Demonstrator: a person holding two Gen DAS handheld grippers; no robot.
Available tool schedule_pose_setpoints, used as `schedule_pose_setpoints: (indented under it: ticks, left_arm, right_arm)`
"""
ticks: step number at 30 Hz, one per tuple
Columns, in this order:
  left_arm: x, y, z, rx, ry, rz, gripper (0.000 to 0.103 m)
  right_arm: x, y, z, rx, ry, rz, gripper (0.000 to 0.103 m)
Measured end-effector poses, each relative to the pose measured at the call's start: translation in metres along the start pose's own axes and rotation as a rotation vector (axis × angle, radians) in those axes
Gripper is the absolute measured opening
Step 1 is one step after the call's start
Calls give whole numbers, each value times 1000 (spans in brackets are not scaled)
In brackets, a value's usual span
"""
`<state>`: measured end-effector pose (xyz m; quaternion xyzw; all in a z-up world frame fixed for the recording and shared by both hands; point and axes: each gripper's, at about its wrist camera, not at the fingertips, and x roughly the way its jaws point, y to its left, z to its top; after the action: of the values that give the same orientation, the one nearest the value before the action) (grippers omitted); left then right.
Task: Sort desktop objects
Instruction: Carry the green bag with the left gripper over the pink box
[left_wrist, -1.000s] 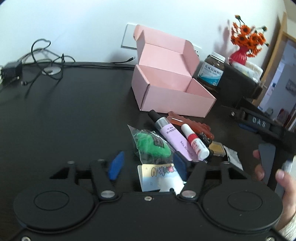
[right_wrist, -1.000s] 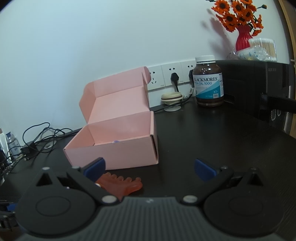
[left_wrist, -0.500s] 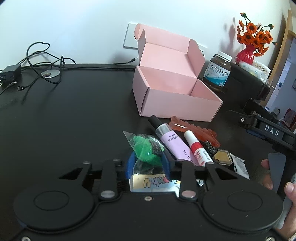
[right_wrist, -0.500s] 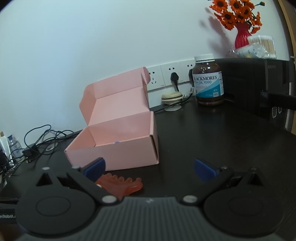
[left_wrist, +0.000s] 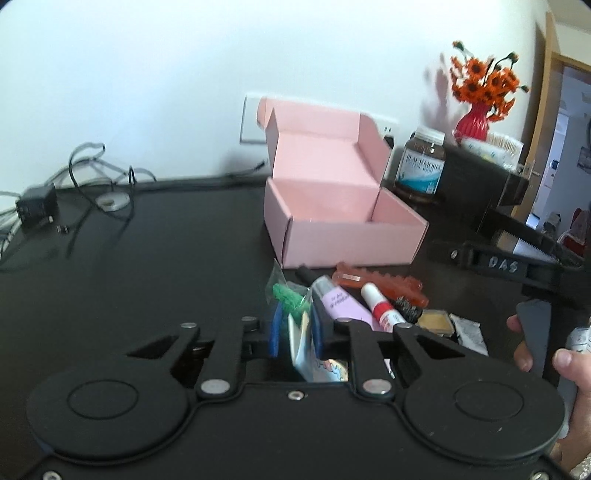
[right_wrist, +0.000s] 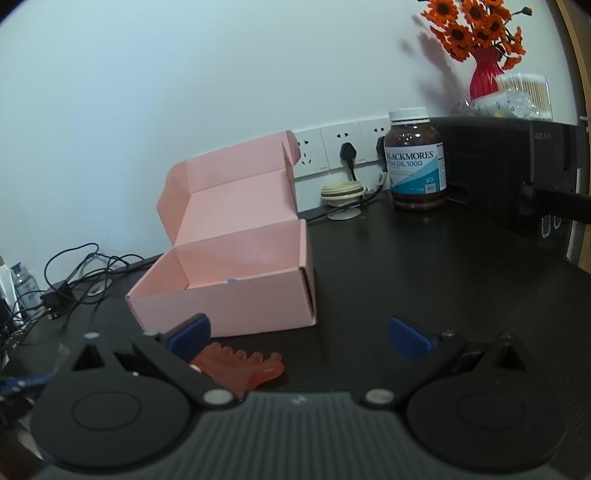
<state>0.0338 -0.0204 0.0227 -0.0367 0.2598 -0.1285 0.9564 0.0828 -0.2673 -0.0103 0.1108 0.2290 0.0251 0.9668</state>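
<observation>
The clear packet with green stuff stands pinched upright. At 1 o'clock, the open pink box sits on the worktop.

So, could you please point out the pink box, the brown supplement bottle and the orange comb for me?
pink box (right_wrist: 236, 306): right wrist view, on its front wall.
brown supplement bottle (right_wrist: 415, 166): right wrist view, on its blue and white label.
orange comb (left_wrist: 384, 282): left wrist view, on its toothed middle part.

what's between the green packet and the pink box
In the left wrist view, only bare black desk lies between the green packet and the pink box.
</observation>
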Motion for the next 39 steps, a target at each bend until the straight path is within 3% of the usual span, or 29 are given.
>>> schedule_pose_setpoints:
  ticks: [8,18,26,34,39]
  left_arm:
    - [-14,1,5,22,-69,-5,16]
    - [-4,3,8,10,-45,-1,16]
    - [8,-8,47,31,-120,-17,16]
    - [45,-32,86,152,-208,75,17]
    - [72,-40,102,154,-211,70,17]
  right_arm:
    - [0,0,0,1,1,-2,102]
    - [1,-2,0,5,3,4,102]
    - [1,-2,0,11,9,7,102]
    - [1,-2,0,10,10,4,102]
    - [1,-1,0,3,12,5,102]
